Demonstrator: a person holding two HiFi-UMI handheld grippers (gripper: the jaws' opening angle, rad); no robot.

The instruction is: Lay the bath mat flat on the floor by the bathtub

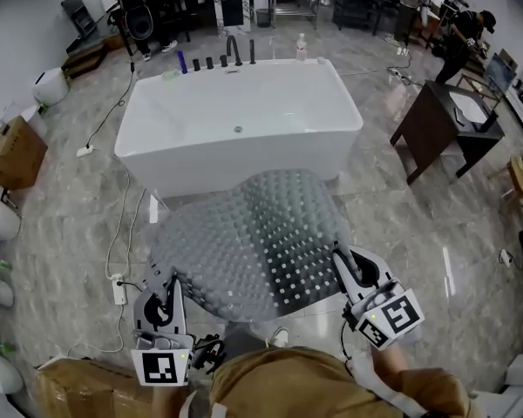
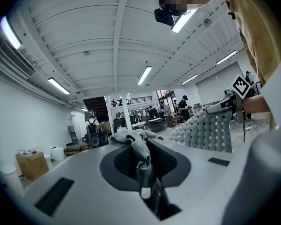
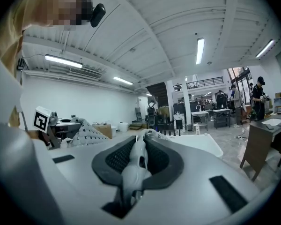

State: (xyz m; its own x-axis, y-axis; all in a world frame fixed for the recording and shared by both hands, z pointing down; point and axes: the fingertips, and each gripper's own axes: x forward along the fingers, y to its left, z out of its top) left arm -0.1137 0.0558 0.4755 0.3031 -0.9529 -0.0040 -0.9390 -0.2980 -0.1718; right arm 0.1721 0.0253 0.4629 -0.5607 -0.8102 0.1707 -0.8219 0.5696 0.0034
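A grey bath mat (image 1: 248,242) with rows of bumps and small holes hangs spread between my two grippers, bulging up in front of the white bathtub (image 1: 235,124). My left gripper (image 1: 167,293) is shut on the mat's near left corner, where grey mat (image 2: 131,138) is bunched between the jaws. On the near right corner my right gripper (image 1: 344,266) is shut, with a fold of mat (image 3: 139,154) pinched in its jaws. The far edge of the mat droops toward the floor beside the tub.
A dark wooden vanity (image 1: 444,124) stands right of the tub. A white power strip (image 1: 118,289) and its cable lie on the marble floor at left. Cardboard boxes (image 1: 17,151) sit at the left wall. People (image 1: 458,37) work at the far right.
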